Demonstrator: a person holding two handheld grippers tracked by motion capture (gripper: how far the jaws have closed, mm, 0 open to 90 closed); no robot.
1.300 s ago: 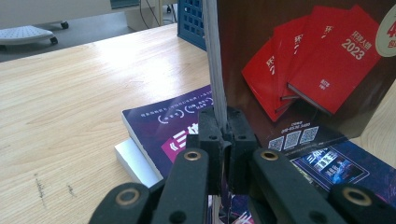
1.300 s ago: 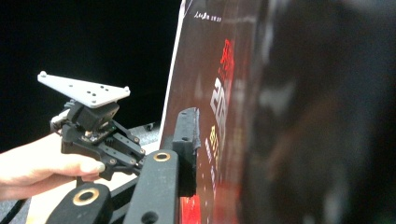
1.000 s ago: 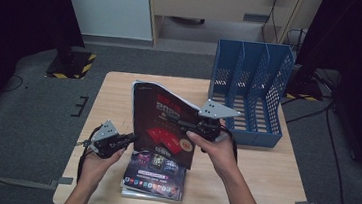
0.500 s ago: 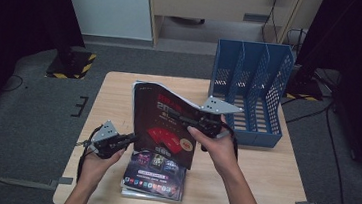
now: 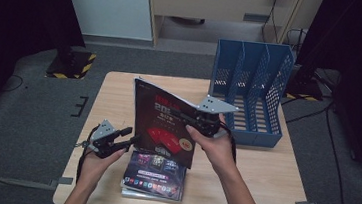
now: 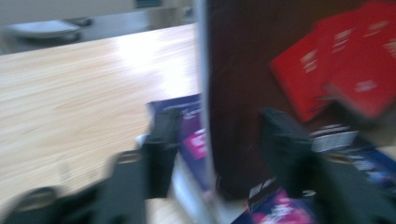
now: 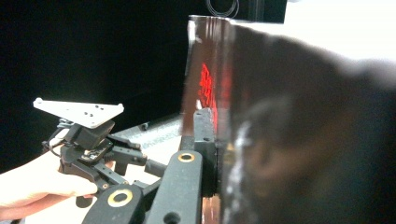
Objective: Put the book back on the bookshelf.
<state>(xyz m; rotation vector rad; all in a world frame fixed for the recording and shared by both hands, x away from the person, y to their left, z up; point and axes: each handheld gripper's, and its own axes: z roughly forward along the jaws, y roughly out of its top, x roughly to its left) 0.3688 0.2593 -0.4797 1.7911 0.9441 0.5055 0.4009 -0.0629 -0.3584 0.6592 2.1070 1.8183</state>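
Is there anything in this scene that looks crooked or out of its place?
Only the dark red magazine: it stands upright and tilted over the stack of magazines, held by the right gripper. The left gripper has just opened around its lower edge. The blue file rack stands straight and empty.

magazine point(image 5: 164, 125): dark maroon, red blocks | file rack point(image 5: 250, 96): blue, perforated

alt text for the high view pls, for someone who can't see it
A person at a wooden table holds a dark magazine with red cover art upright, clamped in the right gripper; the left gripper, jaws just opened, is at its lower left edge. A small stack of magazines lies below, and a blue file rack stands at the right.
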